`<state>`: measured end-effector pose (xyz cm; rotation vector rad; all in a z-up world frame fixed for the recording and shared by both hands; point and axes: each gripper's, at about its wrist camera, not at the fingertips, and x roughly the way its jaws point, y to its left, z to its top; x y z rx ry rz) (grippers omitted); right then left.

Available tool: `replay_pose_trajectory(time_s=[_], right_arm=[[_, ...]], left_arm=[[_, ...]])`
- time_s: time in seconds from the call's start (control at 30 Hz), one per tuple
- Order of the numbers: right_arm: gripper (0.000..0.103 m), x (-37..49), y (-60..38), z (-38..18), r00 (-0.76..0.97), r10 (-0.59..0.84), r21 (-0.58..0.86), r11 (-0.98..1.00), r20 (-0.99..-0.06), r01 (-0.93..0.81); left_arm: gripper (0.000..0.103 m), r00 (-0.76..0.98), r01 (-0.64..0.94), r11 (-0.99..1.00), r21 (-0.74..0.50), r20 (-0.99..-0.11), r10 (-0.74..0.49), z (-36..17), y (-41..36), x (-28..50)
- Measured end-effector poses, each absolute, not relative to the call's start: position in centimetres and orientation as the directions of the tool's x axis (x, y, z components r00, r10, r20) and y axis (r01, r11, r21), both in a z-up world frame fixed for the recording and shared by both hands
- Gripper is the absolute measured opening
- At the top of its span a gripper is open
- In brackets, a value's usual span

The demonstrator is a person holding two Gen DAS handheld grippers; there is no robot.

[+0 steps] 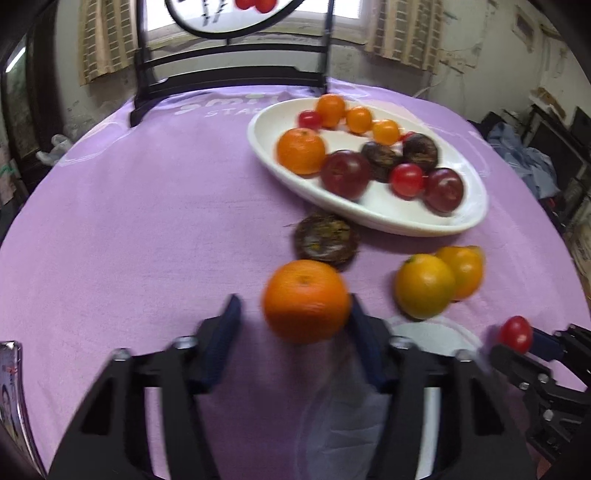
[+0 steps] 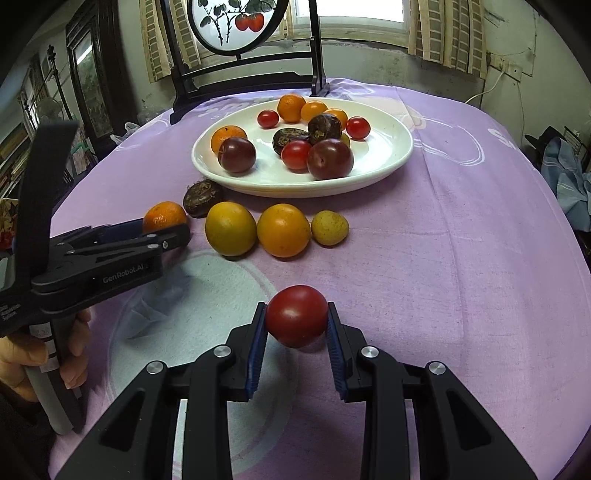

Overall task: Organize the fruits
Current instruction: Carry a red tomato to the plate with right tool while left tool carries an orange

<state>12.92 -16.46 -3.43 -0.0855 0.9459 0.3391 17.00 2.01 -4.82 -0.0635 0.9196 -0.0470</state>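
Note:
My right gripper (image 2: 296,321) is shut on a red cherry tomato (image 2: 296,315), held just above the purple cloth; it also shows in the left wrist view (image 1: 516,334). My left gripper (image 1: 293,310) is open around a tangerine (image 1: 306,301): the right finger touches it, the left stands apart. In the right wrist view the tangerine (image 2: 164,217) sits between those fingers. A white oval plate (image 2: 391,162) holds several tangerines, kumquats, plums, tomatoes and dark brown fruits.
On the cloth before the plate lie a dark brown fruit (image 2: 202,197), two yellow-orange fruits (image 2: 230,228) (image 2: 283,229) and a small yellow one (image 2: 329,228). A black framed stand (image 2: 236,26) rises at the table's far edge.

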Motion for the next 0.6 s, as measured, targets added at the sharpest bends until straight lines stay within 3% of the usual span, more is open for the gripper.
replay_pose_trajectory(time_s=[0.1,0.27,0.6], right_arm=[[0.032,12.9,-16.4,-3.4,0.539,0.244,0.073,0.945,-0.806,-0.319],[0.032,12.7,-16.5,-3.0,0.558,0.252,0.074,0.944,-0.791,-0.322],[0.031,11.9,-16.2,-1.8,0.583,0.297,0.087,0.929,-0.756,-0.360]], left_arm=[[0.043,0.608,0.031,0.999,-0.026,-0.793,-0.039,-4.6,1.0,16.4],[0.043,0.599,0.024,0.994,-0.109,-0.795,-0.101,-4.0,1.7,16.0],[0.043,0.632,0.055,0.993,-0.103,-0.767,-0.114,-1.8,1.2,14.1]])
